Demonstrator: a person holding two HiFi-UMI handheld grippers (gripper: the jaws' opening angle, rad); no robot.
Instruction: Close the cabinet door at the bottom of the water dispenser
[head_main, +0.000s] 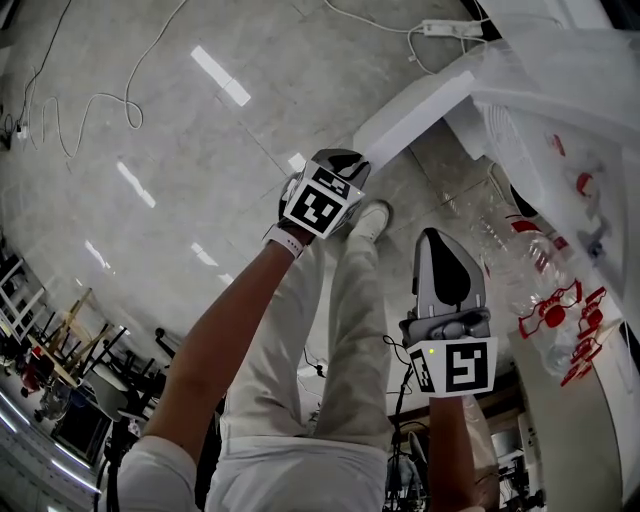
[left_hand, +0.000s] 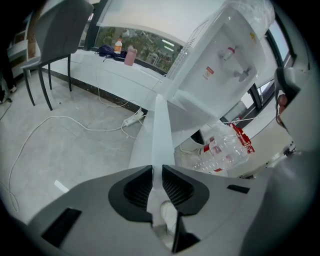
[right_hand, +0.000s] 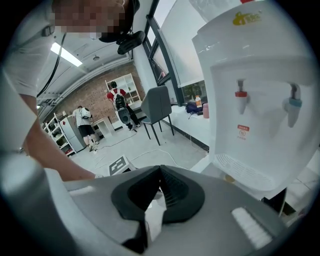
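with the left tongs (left_hand: 156, 172) clamped on the free edge of the open cabinet door (left_hand: 159, 127), which juts out from the base of the water dispenser (left_hand: 220, 65), swing the door in one steady arc toward the cabinet, with the shut, empty right tongs (right_hand: 159, 181) clear of the opening.

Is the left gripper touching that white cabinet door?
Touching. The left gripper view shows the left gripper shut on the edge of the cabinet door.
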